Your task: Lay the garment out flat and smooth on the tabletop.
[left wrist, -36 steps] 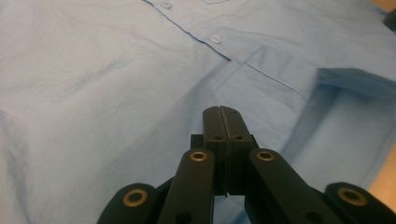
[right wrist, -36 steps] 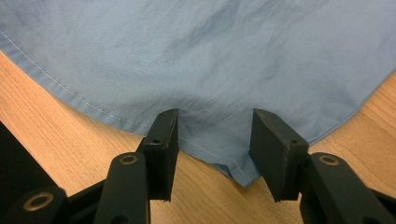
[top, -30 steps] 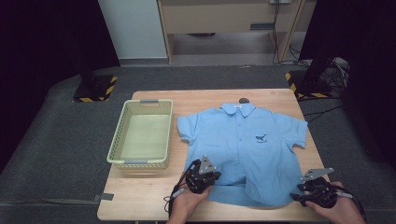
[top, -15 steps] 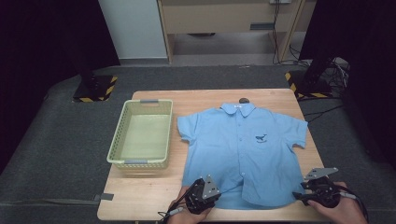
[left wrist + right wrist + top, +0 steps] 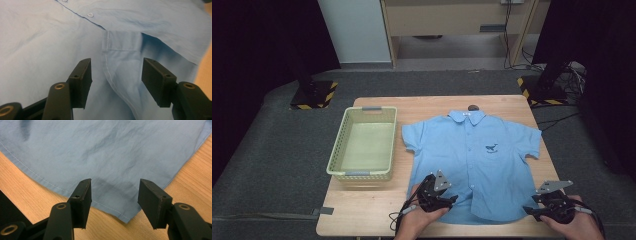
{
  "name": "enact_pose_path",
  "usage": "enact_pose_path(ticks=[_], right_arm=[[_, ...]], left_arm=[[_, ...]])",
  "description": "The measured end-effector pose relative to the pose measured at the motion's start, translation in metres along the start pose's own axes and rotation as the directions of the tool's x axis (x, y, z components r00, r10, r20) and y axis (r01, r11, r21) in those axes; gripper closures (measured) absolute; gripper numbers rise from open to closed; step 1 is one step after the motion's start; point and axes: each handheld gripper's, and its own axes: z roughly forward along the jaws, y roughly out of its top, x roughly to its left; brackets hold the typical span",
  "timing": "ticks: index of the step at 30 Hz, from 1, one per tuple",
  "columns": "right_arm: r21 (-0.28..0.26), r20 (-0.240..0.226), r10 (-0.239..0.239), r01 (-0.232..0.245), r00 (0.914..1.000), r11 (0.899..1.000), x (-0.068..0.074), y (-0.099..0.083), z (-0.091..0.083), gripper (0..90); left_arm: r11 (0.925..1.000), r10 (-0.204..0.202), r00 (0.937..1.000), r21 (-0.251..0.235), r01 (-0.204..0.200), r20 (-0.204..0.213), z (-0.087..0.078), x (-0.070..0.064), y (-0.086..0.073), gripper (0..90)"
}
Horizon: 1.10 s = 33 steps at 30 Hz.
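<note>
Shirt lies flat, front up, on the right half of the table, collar away from you, hem at the near edge. The basket sits just beside it on the left, with nothing in it.

Left gripper is over the lower front near the hem, jaws spread wide with nothing between them. In the left gripper view it straddles the bottom end of the button placket, where the front edge lifts slightly. Right gripper is at the near right hem corner, also spread and holding nothing. In the right gripper view that corner lies between its jaws.

Handling, as I judge it: thin, light woven cotton, floppy, no stiffness, will sag and crease when lifted. Not fragile or slippery. Take it at the stitched hem or corners, where doubled fabric gives the pads more bite. Get a jaw under the edge so you catch both layers, not just the top one.
</note>
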Motion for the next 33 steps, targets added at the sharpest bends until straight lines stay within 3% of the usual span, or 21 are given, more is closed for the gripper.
enact_pose_path(ticks=[4,9,10,12,16,20,22,23,24,25,27,31,33], right_arm=[[-0.040,-0.017,-0.045,0.044,0.9989,0.998,0.012,0.005,-0.006,43.9],[-0.032,-0.032,-0.087,0.086,0.9957,0.996,0.024,0.011,-0.002,43.7],[-0.028,-0.033,-0.088,0.087,0.9956,0.996,0.025,0.011,-0.001,43.5],[-0.021,-0.030,-0.083,0.082,0.9961,0.996,0.023,0.010,0.000,43.5],[-0.025,-0.020,-0.058,0.058,0.9981,0.998,0.015,0.006,-0.002,43.6],[-0.019,-0.010,-0.043,0.043,0.9990,0.999,0.010,0.003,-0.002,43.5],[-0.018,-0.010,-0.035,0.035,0.9993,0.999,0.008,0.003,-0.003,43.4],[-0.018,-0.010,-0.035,0.035,0.9993,0.999,0.008,0.003,-0.003,43.4],[-0.019,-0.008,-0.036,0.036,0.9993,0.999,0.007,0.003,-0.002,43.4],[-0.018,-0.006,-0.033,0.033,0.9994,0.999,0.006,0.002,-0.002,43.1],[-0.018,-0.004,-0.030,0.030,0.9996,0.999,0.006,0.002,-0.003,42.6],[-0.020,0.002,-0.019,0.019,0.9998,1.000,0.003,0.000,-0.003,40.6],[-0.022,0.008,-0.007,0.007,0.9999,1.000,0.001,0.000,-0.004,38.4]], left_arm=[[0.9999,-0.009,0.9998,0.009,0.009,0.015,0.011,0.002,0.005,40.3],[0.9996,-0.013,0.9995,0.025,0.012,0.029,0.024,0.003,0.009,40.7],[0.9996,-0.027,0.9983,0.011,0.027,0.051,0.025,0.003,0.010,42.3],[0.9996,-0.026,0.9947,-0.002,0.026,0.099,0.025,0.001,0.010,48.3],[0.9988,0.043,0.9877,0.015,-0.046,0.150,0.022,-0.014,0.008,59.1],[0.9951,0.081,0.9691,0.037,-0.092,0.233,0.020,-0.033,0.001,58.7],[0.9908,0.105,0.9622,0.056,-0.123,0.251,0.021,-0.039,-0.003,56.4],[0.9908,0.105,0.9622,0.056,-0.123,0.251,0.021,-0.039,-0.003,55.8],[0.9887,0.118,0.9556,0.058,-0.139,0.270,0.022,-0.045,-0.005,55.8],[0.9866,0.132,0.9549,0.057,-0.152,0.266,0.022,-0.047,-0.006,54.8],[0.9890,0.123,0.9535,0.045,-0.141,0.275,0.020,-0.050,-0.007,52.6],[0.9932,0.101,0.9437,0.024,-0.114,0.315,0.013,-0.050,-0.009,49.4],[0.9955,0.088,0.9466,0.005,-0.094,0.310,0.008,-0.050,-0.009,46.7]])
